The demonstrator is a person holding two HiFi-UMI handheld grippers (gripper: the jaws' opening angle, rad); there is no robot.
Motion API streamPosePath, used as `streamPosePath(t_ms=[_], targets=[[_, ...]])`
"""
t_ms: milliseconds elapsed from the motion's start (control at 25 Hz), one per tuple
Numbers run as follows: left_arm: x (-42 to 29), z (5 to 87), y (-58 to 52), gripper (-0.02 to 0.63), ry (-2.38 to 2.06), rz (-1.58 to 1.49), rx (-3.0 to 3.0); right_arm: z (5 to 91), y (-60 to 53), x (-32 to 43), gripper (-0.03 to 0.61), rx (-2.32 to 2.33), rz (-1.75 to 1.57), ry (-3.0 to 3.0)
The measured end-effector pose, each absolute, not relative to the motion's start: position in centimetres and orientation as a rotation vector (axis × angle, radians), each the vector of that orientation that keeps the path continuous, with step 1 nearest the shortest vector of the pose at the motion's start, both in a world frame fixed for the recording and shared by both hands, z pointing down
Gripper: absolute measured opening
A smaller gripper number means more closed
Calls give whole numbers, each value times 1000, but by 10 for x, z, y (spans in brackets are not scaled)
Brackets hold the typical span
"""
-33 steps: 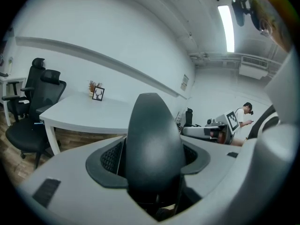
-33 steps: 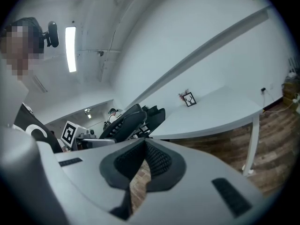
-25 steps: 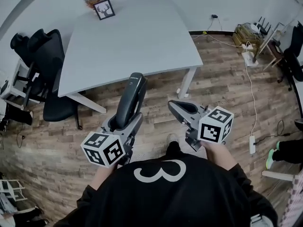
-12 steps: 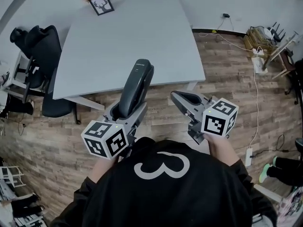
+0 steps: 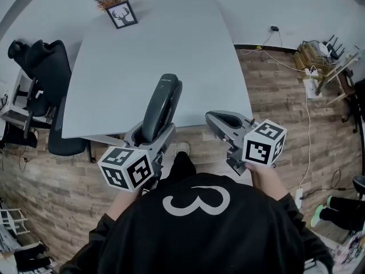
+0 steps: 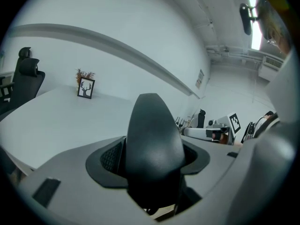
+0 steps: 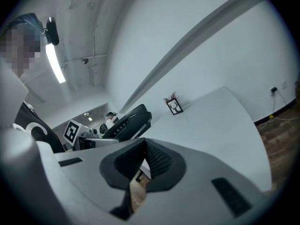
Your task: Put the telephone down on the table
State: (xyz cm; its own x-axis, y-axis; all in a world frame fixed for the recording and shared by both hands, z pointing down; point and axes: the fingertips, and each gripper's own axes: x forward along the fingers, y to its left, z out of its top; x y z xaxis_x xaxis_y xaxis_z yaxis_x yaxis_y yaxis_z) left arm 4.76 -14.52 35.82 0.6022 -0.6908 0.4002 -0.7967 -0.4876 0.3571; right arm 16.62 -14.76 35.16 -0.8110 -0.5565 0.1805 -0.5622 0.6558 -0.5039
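A: What could go wrong here?

B: The left gripper [image 5: 151, 135] is clamped on the lower end of the phone [image 5: 162, 104] only. The rest of it juts up and forward, toward the middle of the frame. It looks smooth and rounded, so I'd guess it could pivot or slide in the pads if it's tipped fast.

A: And the drop point?

B: That's the bigger worry. Only the phone's top end reaches over the near edge of the table [image 5: 171, 44], and the gripped end hangs over the floor [image 5: 274, 107]. Let go here and it would likely teeter off the edge.

A: The right gripper [image 5: 223, 121]?

B: Pinched together with nothing in it, at centre right, beside the phone but apart from it. It sits low by the near edge, so it could knock the edge if pushed ahead.

A: Room to move?

B: Plenty. The top is bare except for a frame [image 5: 122, 13] at its far corner, upper left. A chair [image 5: 45, 73] stands off the left side, well away.
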Motion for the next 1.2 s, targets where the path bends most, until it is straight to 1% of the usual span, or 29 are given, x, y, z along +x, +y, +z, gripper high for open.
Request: streamPosePath(t_ms=[320,640,1000,1200], targets=[[25,371,-233,290,-1164,308,2297,361,-232,148,8,986,926,-2804],[-40,393,-318,290,-1311,360,2224,384,-302,98,8,904,985,-2737],[-91,454,-378,290,-1470,510,2132,405,-341,72,8,858,1030,-2671],[-101,476,-397,290,-1489,542,2096,412,-355,74,8,881,1059,-2635]])
